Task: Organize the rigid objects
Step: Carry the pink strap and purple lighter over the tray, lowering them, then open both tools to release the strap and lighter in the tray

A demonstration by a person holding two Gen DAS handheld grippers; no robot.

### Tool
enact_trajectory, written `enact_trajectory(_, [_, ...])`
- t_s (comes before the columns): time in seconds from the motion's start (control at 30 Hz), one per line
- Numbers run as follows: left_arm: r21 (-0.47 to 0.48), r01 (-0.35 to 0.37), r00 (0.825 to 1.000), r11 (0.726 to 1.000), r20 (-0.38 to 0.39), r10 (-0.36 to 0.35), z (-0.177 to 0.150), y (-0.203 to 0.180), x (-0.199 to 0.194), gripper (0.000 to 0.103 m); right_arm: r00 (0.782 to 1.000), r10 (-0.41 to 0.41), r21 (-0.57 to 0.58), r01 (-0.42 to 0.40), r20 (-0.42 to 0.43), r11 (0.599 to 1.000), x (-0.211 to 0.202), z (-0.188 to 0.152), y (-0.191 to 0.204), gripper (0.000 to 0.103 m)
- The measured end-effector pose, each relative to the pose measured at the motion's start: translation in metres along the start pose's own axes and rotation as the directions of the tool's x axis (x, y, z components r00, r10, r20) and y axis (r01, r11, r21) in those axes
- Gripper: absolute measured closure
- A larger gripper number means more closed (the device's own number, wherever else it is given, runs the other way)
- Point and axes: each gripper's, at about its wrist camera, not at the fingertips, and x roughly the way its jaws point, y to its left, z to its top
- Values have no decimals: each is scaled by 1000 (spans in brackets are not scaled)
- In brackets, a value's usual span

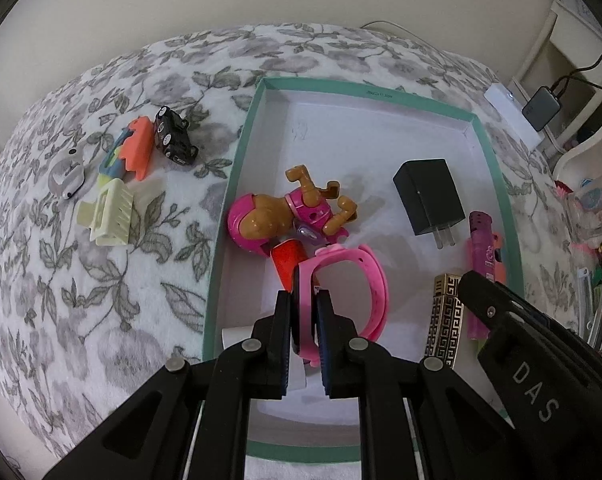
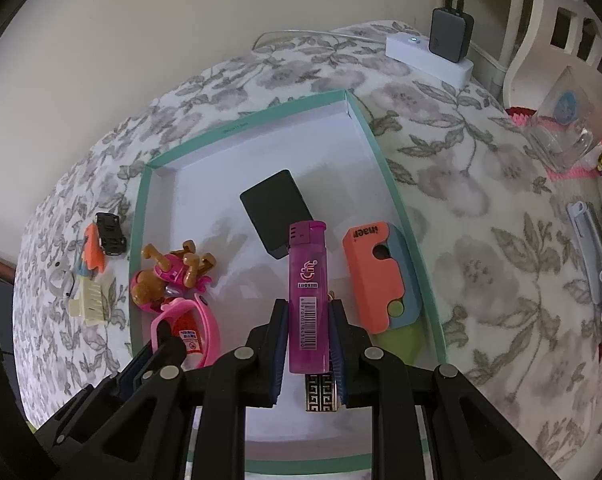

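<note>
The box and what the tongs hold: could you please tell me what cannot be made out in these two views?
- Pink watch: its face, hidden between the left tongs, left wrist view.
- Patterned lighter: mostly covered by the purple lighter and right tongs, right wrist view.
- Red item: mostly hidden behind the watch; its small label is unreadable.
- Box: near edge hidden by the tongs in both views.

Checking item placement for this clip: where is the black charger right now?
The black charger lies inside the green-rimmed box, toward its far right part, between the toy dog and the purple lighter.
</note>
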Motion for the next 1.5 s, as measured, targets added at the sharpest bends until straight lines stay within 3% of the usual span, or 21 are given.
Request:
enact_trajectory(0.6, [-12,36,999,999,-2,-36,3,1,-4,85,999,0,-10,0,40,1000,-11,3,3,81])
enact_trajectory(0.77, [-18,63,998,998,13,-63,6,0,-11,68,997,1,-12,0,76,1000,-21,6,4,81])
enact_trajectory(1.13, [-60,88,995,994,60,-85,13,9,-28,67,987,15,-3,-14,161,1000,-42,11,5,81])
enact_trajectory(1.43, [-144,57,996,988,73,-47,14,30,-32,66,989,8,-18,-5,148,1000,-36,9,7,81])
enact_trajectory(1.5, [-163,3,997,987,73,9,14,36,-32,57,990,6,-32,-2,140,999,-33,8,9,81])
